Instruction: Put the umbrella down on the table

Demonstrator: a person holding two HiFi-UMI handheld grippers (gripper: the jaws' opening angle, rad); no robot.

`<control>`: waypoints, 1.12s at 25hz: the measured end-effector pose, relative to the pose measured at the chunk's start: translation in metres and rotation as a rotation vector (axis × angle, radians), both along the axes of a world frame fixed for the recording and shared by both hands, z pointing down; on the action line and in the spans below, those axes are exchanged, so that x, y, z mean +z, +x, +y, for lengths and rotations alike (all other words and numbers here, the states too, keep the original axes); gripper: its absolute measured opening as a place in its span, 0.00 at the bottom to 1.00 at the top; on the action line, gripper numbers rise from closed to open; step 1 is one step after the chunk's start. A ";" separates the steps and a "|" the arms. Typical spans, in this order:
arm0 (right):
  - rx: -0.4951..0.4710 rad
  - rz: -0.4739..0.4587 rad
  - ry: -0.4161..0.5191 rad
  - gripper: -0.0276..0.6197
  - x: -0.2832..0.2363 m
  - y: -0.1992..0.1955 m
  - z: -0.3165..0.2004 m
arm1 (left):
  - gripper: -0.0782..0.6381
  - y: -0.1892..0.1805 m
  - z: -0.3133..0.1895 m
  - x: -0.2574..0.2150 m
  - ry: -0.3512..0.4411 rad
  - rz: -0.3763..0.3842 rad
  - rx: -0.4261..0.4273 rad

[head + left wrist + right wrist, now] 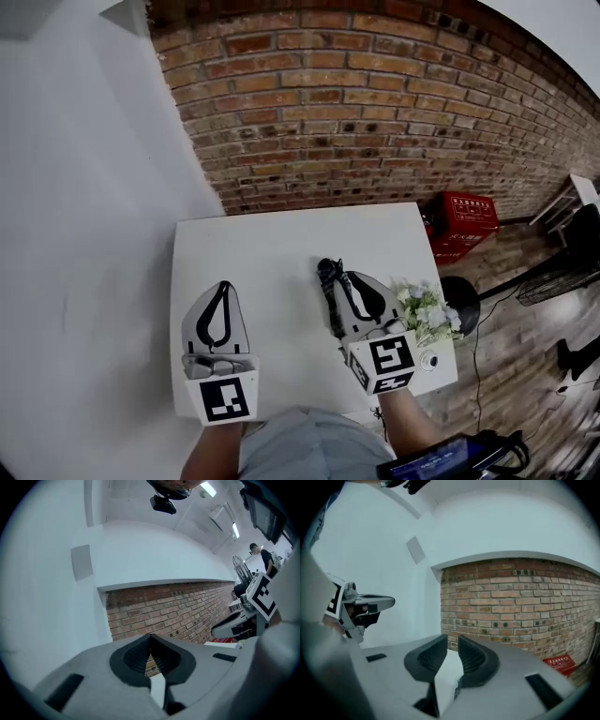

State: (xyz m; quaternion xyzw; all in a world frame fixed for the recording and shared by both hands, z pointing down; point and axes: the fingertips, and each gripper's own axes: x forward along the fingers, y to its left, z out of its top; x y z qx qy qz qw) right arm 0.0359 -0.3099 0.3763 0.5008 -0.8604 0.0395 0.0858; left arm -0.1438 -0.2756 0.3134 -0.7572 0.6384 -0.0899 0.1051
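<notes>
A narrow black folded umbrella point(328, 292) lies on the white table point(281, 244), pointing away from me. My right gripper point(345, 277) hovers just to its right and partly covers it in the head view. In the right gripper view this gripper point(451, 640) points level at the brick wall; its jaws stand a small gap apart with nothing between them, and the umbrella is out of sight. My left gripper point(225, 286) is over the table's left part, apart from the umbrella. Its jaw tips point(150, 637) meet and hold nothing.
A bunch of white flowers point(427, 314) sits on the table's right edge, close to the right gripper. A black stool point(461, 300) and a red crate point(464, 223) stand on the floor to the right. A brick wall point(375, 103) runs behind the table.
</notes>
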 end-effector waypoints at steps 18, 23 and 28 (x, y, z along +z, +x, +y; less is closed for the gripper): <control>-0.018 -0.020 0.156 0.05 -0.059 0.011 0.032 | 0.11 0.015 0.037 -0.053 0.128 -0.023 -0.022; -0.012 -0.026 0.156 0.05 -0.058 0.010 0.036 | 0.11 0.015 0.040 -0.051 0.124 -0.032 -0.018; -0.006 -0.028 0.153 0.05 -0.057 0.010 0.036 | 0.11 0.014 0.040 -0.048 0.118 -0.026 -0.015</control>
